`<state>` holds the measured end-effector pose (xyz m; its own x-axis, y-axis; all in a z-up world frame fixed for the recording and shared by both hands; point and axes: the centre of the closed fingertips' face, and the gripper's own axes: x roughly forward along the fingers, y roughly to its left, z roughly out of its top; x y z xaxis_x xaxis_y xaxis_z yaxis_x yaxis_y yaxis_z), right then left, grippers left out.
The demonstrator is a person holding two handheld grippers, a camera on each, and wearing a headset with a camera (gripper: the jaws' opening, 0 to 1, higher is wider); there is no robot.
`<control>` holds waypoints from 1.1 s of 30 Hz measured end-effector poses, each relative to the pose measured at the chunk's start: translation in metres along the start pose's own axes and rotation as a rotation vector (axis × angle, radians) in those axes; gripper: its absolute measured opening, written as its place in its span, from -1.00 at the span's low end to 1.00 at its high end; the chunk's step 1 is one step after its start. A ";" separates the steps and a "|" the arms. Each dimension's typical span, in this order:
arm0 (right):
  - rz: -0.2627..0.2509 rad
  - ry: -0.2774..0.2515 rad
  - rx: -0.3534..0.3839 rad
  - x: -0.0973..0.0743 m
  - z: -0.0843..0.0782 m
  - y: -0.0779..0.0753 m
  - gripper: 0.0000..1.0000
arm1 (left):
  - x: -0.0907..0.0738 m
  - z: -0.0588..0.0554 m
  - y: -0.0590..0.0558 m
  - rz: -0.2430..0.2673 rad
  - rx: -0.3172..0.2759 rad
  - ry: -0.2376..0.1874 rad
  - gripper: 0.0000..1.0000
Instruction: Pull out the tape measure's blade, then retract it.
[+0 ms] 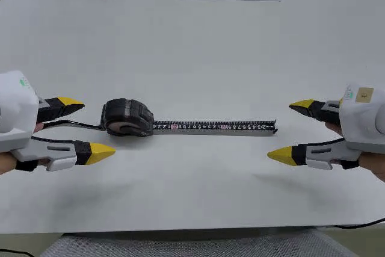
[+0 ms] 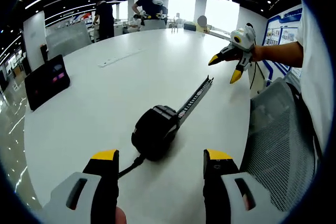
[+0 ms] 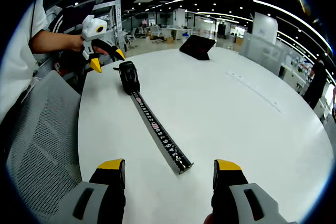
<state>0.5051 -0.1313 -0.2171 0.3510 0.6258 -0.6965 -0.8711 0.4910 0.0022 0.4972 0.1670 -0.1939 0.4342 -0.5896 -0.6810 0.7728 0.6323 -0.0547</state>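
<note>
on the white table (image 1: 192,46) the left gripper (image 1: 99,128), at nine o'clock, and right gripper (image 1: 279,130), at three, both gape wide, holding nothing. the tape measure (image 1: 126,118) sits between them, blade (image 1: 213,127) stretched toward three o'clock. unlocked while unheld, the blade could whip back and skid the tape measure.

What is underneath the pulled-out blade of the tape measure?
The white table: the blade lies flat on it, extended from the black case. The strip of tabletop directly beneath the blade is covered.
</note>
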 end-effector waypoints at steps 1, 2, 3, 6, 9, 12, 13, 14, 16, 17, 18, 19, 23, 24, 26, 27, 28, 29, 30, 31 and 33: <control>-0.003 0.000 -0.001 0.000 0.000 0.001 0.33 | -0.001 -0.001 0.000 0.009 0.001 -0.001 0.25; -0.004 -0.002 0.001 0.000 0.000 0.002 0.34 | -0.002 -0.001 0.000 0.013 0.000 -0.005 0.26; -0.003 -0.006 0.004 0.000 0.000 0.004 0.34 | -0.003 -0.002 0.000 0.017 -0.006 -0.009 0.26; -0.008 -0.010 0.008 0.000 0.000 0.007 0.37 | -0.007 -0.004 -0.001 0.032 -0.016 -0.023 0.30; -0.013 -0.017 0.012 0.000 0.001 0.010 0.40 | -0.011 -0.006 -0.001 0.050 -0.017 -0.038 0.33; -0.022 -0.023 0.013 0.000 0.002 0.010 0.43 | -0.014 -0.007 -0.002 0.056 -0.033 -0.054 0.35; -0.024 -0.024 0.017 -0.001 0.002 0.011 0.44 | -0.015 -0.008 -0.002 0.055 -0.043 -0.056 0.36; -0.026 -0.028 0.018 -0.001 0.002 0.011 0.44 | -0.016 -0.009 -0.003 0.058 -0.050 -0.061 0.37; -0.030 -0.032 0.018 -0.001 0.002 0.012 0.46 | -0.017 -0.012 -0.005 0.063 -0.050 -0.065 0.37; -0.031 -0.034 0.022 -0.002 0.002 0.013 0.47 | -0.017 -0.013 -0.006 0.064 -0.052 -0.067 0.38; -0.032 -0.036 0.023 -0.002 0.002 0.014 0.47 | -0.018 -0.013 -0.007 0.065 -0.054 -0.072 0.39; -0.037 -0.038 0.022 -0.003 0.001 0.015 0.49 | -0.019 -0.014 -0.008 0.068 -0.057 -0.077 0.39; -0.043 -0.046 0.021 -0.004 0.002 0.020 0.54 | -0.021 -0.014 -0.010 0.081 -0.065 -0.099 0.44; -0.045 -0.046 0.020 -0.005 0.002 0.021 0.55 | -0.022 -0.014 -0.011 0.083 -0.069 -0.105 0.46; -0.050 -0.048 0.019 -0.005 0.001 0.022 0.57 | -0.022 -0.016 -0.012 0.088 -0.070 -0.109 0.48; -0.054 -0.050 0.019 -0.006 0.001 0.022 0.59 | -0.022 -0.016 -0.013 0.089 -0.070 -0.111 0.48; -0.057 -0.051 0.020 -0.006 0.001 0.023 0.61 | -0.023 -0.016 -0.014 0.090 -0.071 -0.114 0.49; -0.059 -0.054 0.022 -0.007 0.001 0.024 0.62 | -0.023 -0.017 -0.014 0.095 -0.071 -0.117 0.50; -0.061 -0.055 0.023 -0.007 0.001 0.025 0.63 | -0.023 -0.018 -0.015 0.096 -0.072 -0.119 0.51; -0.065 -0.058 0.024 -0.007 0.001 0.026 0.63 | -0.023 -0.019 -0.016 0.098 -0.073 -0.123 0.52; -0.070 -0.063 0.028 -0.008 0.001 0.026 0.66 | -0.023 -0.019 -0.018 0.100 -0.075 -0.132 0.55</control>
<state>0.4804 -0.1229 -0.2107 0.4327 0.6257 -0.6491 -0.8340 0.5512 -0.0247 0.4644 0.1791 -0.1911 0.5681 -0.5792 -0.5846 0.6878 0.7242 -0.0491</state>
